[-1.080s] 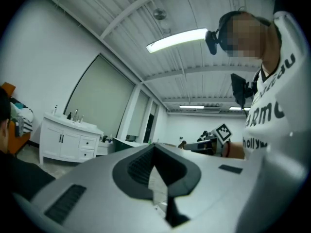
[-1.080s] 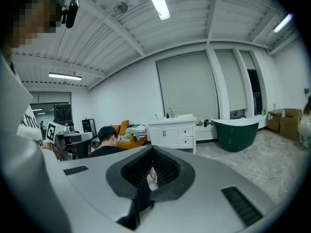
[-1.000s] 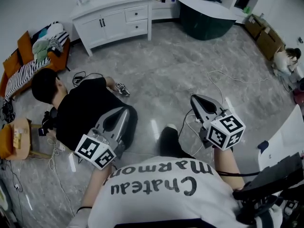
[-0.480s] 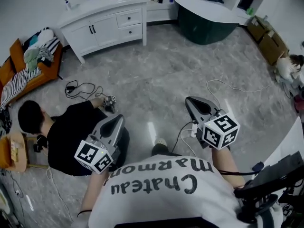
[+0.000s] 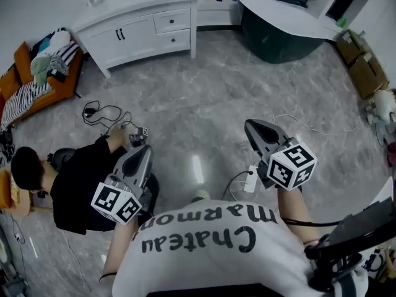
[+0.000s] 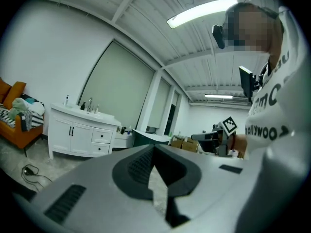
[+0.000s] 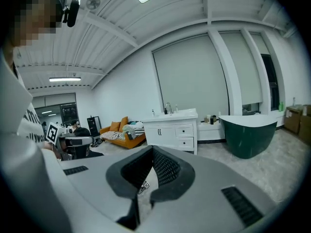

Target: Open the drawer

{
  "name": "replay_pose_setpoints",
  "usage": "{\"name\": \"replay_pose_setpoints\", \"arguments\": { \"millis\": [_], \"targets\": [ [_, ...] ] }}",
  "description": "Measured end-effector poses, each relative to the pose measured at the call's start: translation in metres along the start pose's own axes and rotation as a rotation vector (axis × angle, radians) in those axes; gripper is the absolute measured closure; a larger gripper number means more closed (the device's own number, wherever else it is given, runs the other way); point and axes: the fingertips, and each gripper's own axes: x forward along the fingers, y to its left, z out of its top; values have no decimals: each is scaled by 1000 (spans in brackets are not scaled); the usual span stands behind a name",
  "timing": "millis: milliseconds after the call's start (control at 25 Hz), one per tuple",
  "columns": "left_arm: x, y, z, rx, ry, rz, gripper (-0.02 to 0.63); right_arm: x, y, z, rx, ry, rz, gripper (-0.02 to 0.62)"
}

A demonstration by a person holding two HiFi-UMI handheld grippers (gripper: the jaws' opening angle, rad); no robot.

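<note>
The head view looks down on a grey marble floor (image 5: 210, 104), where the person holds one gripper in each hand in front of a white shirt. The left gripper (image 5: 144, 149) has its two jaws pressed together at the tips, and there is nothing between them. The right gripper (image 5: 250, 126) is the same: its jaws are together and empty. Both point toward the far side of the room, and both are well apart from the white cabinet (image 5: 133, 33), which stands against the far wall. On the right part of this cabinet there are an upper drawer (image 5: 176, 20) and a lower drawer (image 5: 175, 39), one above the other. Both look pushed in, with their fronts flush. A dark green bathtub (image 5: 278, 33) stands to the right of the cabinet, and an orange sofa (image 5: 37, 88) with clothes on it stands to its left. Just beside the left gripper, a second person in a black shirt (image 5: 80, 181) crouches on the floor, near a black cable (image 5: 102, 111).
</note>
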Motion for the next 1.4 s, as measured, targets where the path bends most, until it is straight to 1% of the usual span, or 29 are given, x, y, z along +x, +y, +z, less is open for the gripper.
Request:
{"name": "replay_pose_setpoints", "arguments": {
  "millis": [200, 320, 440, 720, 880, 1040, 1200, 1400],
  "targets": [
    [13, 5, -3, -28, 0, 51, 598, 17, -13, -3, -5, 27, 42, 584],
    [19, 8, -2, -21, 4, 61, 598, 23, -17, 1, -22, 22, 56, 584],
    [26, 11, 0, -20, 4, 65, 598, 27, -24, 2, -23, 21, 53, 584],
    [40, 12, 11, 10, 14, 61, 598, 18, -41, 4, 39, -3, 23, 584],
    [46, 15, 23, 5, -1, 72, 598, 18, -44, 1, 65, 7, 22, 584],
    [54, 19, 18, -7, 6, 60, 598, 25, -49, -7, 101, 12, 20, 584],
    [69, 36, 15, -19, 13, 51, 598, 43, -57, -6, 104, 16, 14, 584],
    [104, 69, 33, -38, -9, 39, 598, 76, -72, 11, 115, 25, 7, 584]
  ]
}}
